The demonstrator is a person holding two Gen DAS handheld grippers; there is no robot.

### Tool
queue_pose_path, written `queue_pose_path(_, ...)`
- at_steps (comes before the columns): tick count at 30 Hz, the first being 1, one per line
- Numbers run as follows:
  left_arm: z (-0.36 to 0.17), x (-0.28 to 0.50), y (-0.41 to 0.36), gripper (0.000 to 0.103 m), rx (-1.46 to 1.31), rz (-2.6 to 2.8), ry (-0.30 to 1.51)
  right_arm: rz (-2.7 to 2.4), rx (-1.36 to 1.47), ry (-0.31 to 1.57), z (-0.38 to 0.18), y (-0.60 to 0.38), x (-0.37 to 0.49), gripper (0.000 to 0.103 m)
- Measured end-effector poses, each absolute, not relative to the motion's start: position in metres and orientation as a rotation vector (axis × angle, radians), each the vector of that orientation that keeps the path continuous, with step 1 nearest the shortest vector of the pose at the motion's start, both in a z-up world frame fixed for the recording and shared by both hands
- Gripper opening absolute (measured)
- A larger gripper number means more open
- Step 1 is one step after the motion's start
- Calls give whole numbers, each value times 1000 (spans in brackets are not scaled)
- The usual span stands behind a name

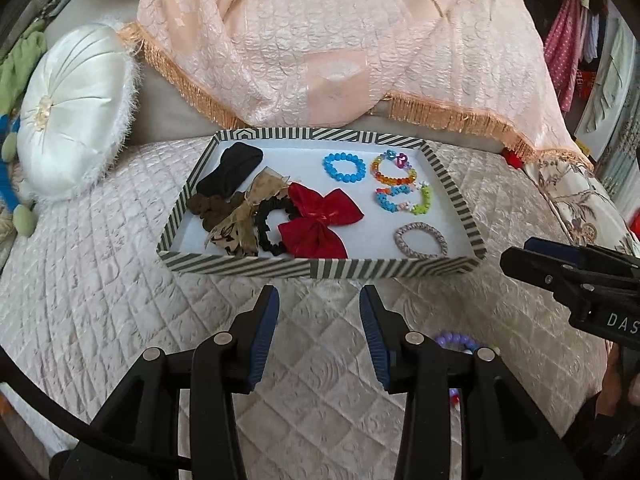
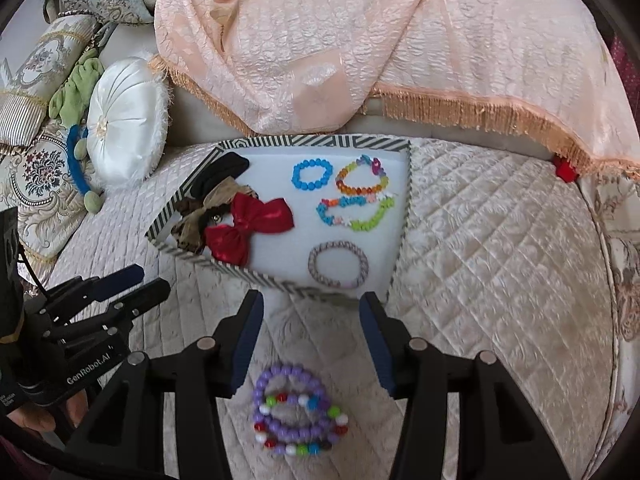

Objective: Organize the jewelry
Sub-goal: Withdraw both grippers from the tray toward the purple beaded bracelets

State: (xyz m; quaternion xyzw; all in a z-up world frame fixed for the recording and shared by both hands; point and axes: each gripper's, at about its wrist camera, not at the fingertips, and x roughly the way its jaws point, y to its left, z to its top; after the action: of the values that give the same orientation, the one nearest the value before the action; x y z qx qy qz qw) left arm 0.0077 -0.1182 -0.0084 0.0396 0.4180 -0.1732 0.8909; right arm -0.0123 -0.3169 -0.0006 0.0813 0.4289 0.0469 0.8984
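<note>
"GenRobot.AI" on left gripper (image 2: pixel 132 284) body, "DAS" on right gripper (image 2: pixel 312 340). Both grippers' jaws apart, nothing held. Purple bead bracelets (image 2: pixel 298 410) on quilt (image 2: pixel 500 280), outside striped tray (image 2: pixel 402 216); white cushion (image 2: pixel 126 120) beside.

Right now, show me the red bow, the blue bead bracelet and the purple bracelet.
red bow (image 1: pixel 320 220): left wrist view, centre knot.
blue bead bracelet (image 2: pixel 298 168): right wrist view, left-hand beads.
purple bracelet (image 2: pixel 262 384): right wrist view, left-hand beads.
</note>
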Motion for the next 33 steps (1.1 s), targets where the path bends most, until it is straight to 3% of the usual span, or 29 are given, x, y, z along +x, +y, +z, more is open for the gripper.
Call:
queue_pose_path(11, -5, -15, -108, 19, 52, -388, 875, 64, 138, 911, -4, -325, -52, 53)
queue_pose_path(23, -26, -16, -106, 19, 26, -390, 949, 91, 60, 1022, -54, -326, -70, 52)
queue_pose_path(28, -28, -14, -103, 19, 17, -381, 954, 90, 56, 1039, -67, -329, -64, 41)
queue_pose_path(33, -30, -13, -105, 19, 20, -385, 963, 119, 56, 1059, -77, -326, -59, 37)
